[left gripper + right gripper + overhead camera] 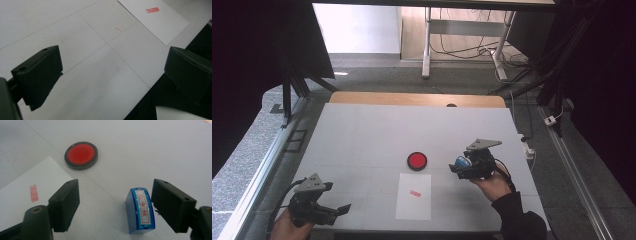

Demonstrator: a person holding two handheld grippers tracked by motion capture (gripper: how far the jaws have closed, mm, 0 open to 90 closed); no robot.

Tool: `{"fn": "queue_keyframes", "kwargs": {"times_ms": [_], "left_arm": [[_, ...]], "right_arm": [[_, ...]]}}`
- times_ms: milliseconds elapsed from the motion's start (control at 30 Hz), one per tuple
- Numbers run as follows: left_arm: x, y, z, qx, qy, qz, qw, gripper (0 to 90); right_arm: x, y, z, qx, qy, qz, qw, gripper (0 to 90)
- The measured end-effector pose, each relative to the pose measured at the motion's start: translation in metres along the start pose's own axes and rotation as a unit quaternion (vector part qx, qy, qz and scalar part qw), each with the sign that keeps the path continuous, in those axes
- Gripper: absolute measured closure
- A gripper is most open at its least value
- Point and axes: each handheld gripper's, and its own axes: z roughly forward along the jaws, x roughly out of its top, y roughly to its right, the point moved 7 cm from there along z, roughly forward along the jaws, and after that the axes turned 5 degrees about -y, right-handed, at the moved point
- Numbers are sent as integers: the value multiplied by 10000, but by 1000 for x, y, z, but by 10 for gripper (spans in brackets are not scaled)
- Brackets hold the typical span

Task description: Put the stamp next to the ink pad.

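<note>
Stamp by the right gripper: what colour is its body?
Blue, with a white label in red characters: the stamp shows best in the right gripper view.

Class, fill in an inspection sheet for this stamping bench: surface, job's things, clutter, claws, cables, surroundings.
Surface: white table top, faint seams.
Job's things: blue rectangular plastic stamp standing on the table; round red ink pad in a black case; white paper sheet bearing a red imprint.
Clutter: nothing seen.
Claws: right claw open around the stamp, left claw open and empty.
Cables: black leads on the floor beyond.
Surroundings: white desk frame, grey floor.
</note>
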Motion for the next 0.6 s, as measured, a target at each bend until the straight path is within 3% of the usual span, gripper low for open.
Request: {"fn": "queue_keyframes", "kwargs": {"times_ms": [133, 433, 600], "left_arm": [[0, 0, 0, -18, 3, 16, 10000, 18], [-1, 0, 0, -23, 2, 33, 10000, 18], [-1, 0, 0, -24, -3, 32, 10000, 18]], "right_arm": [[-2, -5, -2, 52, -52, 0, 10000, 165], [-4, -14, -17, 111, 175, 76, 9998, 81], [-10, -18, -26, 17, 176, 60, 9998, 45]]}}
